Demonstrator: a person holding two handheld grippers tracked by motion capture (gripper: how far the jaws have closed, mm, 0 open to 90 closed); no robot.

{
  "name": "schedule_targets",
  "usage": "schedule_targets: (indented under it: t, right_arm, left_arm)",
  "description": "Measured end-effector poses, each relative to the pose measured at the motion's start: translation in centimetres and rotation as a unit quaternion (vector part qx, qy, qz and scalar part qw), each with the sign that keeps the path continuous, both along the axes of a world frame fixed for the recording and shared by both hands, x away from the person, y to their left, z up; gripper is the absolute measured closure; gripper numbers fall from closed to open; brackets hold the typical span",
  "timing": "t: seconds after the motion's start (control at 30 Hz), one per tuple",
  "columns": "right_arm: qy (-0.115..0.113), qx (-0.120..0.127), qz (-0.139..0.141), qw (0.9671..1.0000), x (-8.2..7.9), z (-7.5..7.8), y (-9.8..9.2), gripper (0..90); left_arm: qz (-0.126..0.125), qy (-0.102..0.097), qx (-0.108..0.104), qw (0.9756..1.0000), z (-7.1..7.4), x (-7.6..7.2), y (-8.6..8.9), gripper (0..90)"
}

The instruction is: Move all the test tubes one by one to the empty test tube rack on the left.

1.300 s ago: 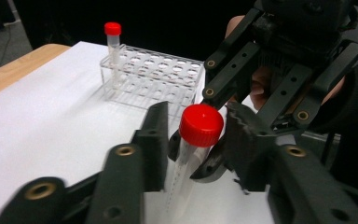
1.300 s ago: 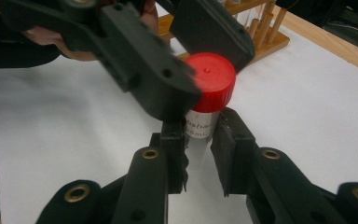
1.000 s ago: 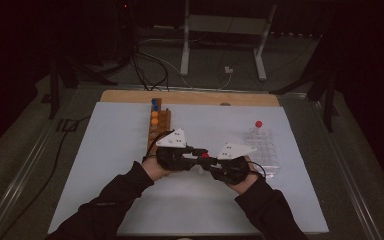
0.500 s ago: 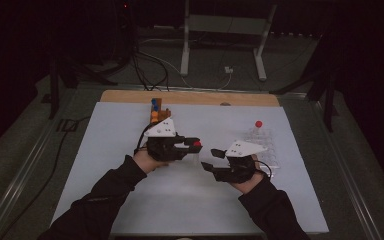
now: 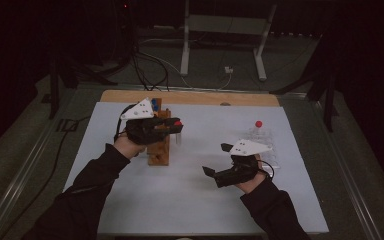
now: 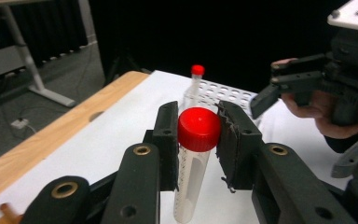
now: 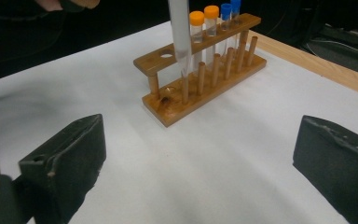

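Item: red-capped tube (image 6: 193,163), clear plastic, conical tip. Held just under the cap between the pads of the left gripper (image 5: 172,127), which is clamped on it. In the high view it sits left of centre, above the near end of the wooden rack (image 5: 158,150). Long axis roughly upright, tip down; in the right gripper view its lower end hangs at the upper middle, beside the rack's top bar and close to the vacant round hole (image 7: 166,55) at the near end.

Item: wooden rack, two orange-capped tubes (image 7: 204,18) and two blue-capped tubes (image 7: 230,9) seated toward its far end.

Item: right gripper (image 5: 216,159), lower right of centre in the high view. Jaws have just been opening and stand wide, nothing between them; well apart from the rack.

Item: clear perforated tray (image 5: 266,145), right of centre, bearing a second red-capped tube (image 5: 258,125) upright.

Governing relation: the vacant hole lies just below and beside the tube tip; the left gripper is the nearer, and the tube's axis wants only aligning over that hole, as judged.
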State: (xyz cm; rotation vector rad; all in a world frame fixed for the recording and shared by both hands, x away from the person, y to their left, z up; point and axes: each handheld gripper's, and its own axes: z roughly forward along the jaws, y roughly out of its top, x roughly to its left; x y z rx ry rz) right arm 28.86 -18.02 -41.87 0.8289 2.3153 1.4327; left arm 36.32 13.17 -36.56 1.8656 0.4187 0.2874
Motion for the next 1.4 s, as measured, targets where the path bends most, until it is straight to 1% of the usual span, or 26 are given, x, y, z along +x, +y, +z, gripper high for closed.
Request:
schedule_targets:
  t: [0.03, 0.23, 0.47, 0.63, 0.87, 1.03, 1.07, 1.17, 1.23, 1.33, 1.4]
  right_arm:
    - [0.004, 0.004, 0.0, 1.0, 0.0, 0.0, -0.1, 0.6]
    - [0.005, 0.02, 0.003, 0.9998, 0.1, 0.2, -0.4, 0.0]
    - [0.002, 0.015, 0.003, 0.9999, 0.0, 0.1, -0.4, 0.0]
    - [-0.001, 0.01, 0.005, 0.9999, 0.0, 0.1, -0.3, 0.0]
    - [0.0, 0.009, 0.007, 0.9999, 0.0, 0.0, -0.3, 0.0]
    - [0.0, 0.011, 0.007, 0.9999, 0.0, 0.0, -0.4, 0.0]
    - [0.0, 0.011, 0.007, 0.9999, 0.0, 0.0, -0.4, 0.0]
    - [0.0, 0.011, 0.008, 0.9999, 0.0, 0.0, -0.4, 0.0]
    - [0.0, 0.01, 0.009, 0.9999, -0.1, 0.0, -0.4, 0.0]
    - [0.001, 0.01, 0.01, 0.9999, -0.1, -0.1, -0.4, 0.0]
    - [0.0, 0.01, 0.01, 0.9999, -0.1, -0.1, -0.4, 0.0]
  left_arm:
    - [0.004, -0.001, -0.001, 1.0, 0.1, 0.1, 0.3, 71.5]
    - [0.028, -0.004, 0.0, 0.9996, 0.4, 0.4, 2.0, 71.5]
    - [0.055, -0.005, -0.003, 0.9985, 0.5, 1.0, 3.7, 71.6]
    - [0.072, -0.003, -0.004, 0.9974, 0.2, 1.5, 4.7, 71.5]
    - [0.096, 0.003, -0.004, 0.9954, -0.9, 2.5, 5.6, 71.6]
    - [0.111, 0.009, -0.005, 0.9938, -2.0, 3.1, 5.9, 71.6]
    - [0.115, 0.008, -0.004, 0.9934, -2.2, 3.1, 5.9, 71.6]
    - [0.121, 0.008, -0.002, 0.9926, -2.8, 3.3, 6.0, 71.6]
    - [0.122, 0.015, -0.003, 0.9925, -3.2, 3.4, 6.0, 71.6]
    - [0.123, 0.021, -0.001, 0.9921, -3.9, 3.5, 5.9, 71.6]
    - [0.125, 0.024, 0.003, 0.9919, -4.3, 3.6, 5.9, 71.5]
